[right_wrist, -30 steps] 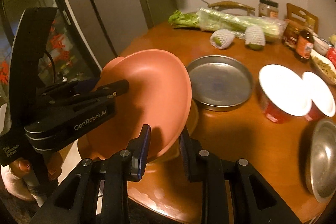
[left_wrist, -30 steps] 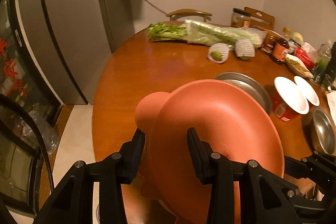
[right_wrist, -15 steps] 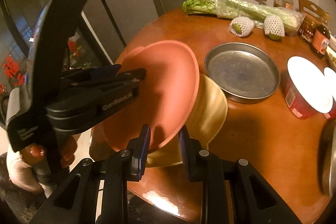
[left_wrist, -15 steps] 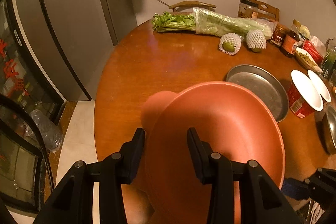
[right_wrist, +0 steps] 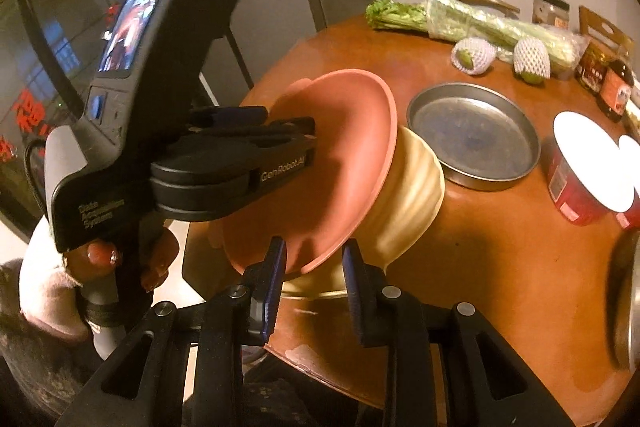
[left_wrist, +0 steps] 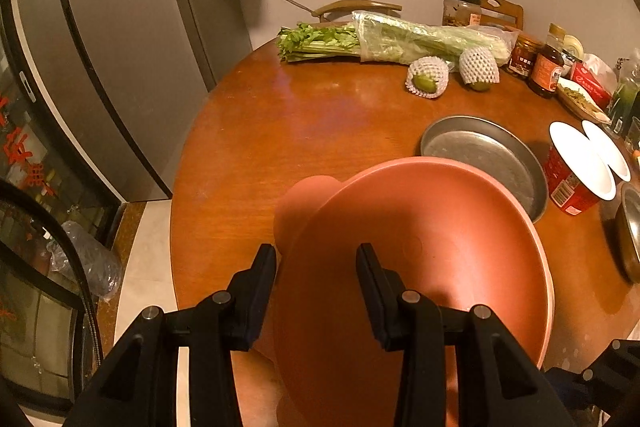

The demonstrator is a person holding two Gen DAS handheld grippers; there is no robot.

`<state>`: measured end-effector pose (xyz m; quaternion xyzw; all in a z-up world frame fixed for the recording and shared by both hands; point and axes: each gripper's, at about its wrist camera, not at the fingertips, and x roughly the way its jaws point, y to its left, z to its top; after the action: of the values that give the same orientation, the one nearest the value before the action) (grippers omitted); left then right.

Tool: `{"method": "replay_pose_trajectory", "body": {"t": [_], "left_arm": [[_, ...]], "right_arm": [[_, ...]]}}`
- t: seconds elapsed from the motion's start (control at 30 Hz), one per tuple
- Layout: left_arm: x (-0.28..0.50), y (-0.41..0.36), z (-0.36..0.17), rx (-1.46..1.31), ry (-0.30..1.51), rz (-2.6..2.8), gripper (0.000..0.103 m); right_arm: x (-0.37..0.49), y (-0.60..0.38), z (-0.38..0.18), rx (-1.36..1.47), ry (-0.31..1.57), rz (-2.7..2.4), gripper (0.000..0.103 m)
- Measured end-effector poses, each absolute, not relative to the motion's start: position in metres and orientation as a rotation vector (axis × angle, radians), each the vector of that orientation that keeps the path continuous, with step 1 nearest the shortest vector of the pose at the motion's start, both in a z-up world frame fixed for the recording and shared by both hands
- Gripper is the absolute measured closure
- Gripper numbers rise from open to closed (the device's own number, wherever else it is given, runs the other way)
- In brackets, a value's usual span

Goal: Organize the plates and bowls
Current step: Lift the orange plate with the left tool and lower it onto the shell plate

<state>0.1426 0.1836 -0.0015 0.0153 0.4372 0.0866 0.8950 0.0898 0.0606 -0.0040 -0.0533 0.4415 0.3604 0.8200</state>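
Since the earlier frame, the right gripper (right_wrist: 314, 263) jaws have been opening around the plate rim.

Left view: pink plate (left_wrist: 420, 267) is clamped by left gripper (left_wrist: 316, 267) over the table's (left_wrist: 280, 131) near edge.

Right view: yellow bowl (right_wrist: 412, 195) lies behind it. Stacking is judged unfinished; the metal pan (right_wrist: 472, 135) remains unsorted.

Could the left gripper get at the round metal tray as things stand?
Probably not yet. The left gripper is clamped on the pink plate's rim, and the tilted plate lies between it and the metal tray. The tray itself sits bare and uncovered on the table.
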Motion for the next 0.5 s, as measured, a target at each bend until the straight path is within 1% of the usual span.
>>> {"method": "replay_pose_trajectory", "body": {"t": [0.27,0.5], "left_arm": [[0.143,0.178,-0.002,0.05,0.913,0.172,0.061],[0.143,0.172,-0.006,0.065,0.926,0.175,0.061]], "right_arm": [[0.08,0.057,-0.001,-0.156,0.927,0.777,0.071],[0.086,0.05,-0.01,-0.15,0.98,0.758,0.069]]}}
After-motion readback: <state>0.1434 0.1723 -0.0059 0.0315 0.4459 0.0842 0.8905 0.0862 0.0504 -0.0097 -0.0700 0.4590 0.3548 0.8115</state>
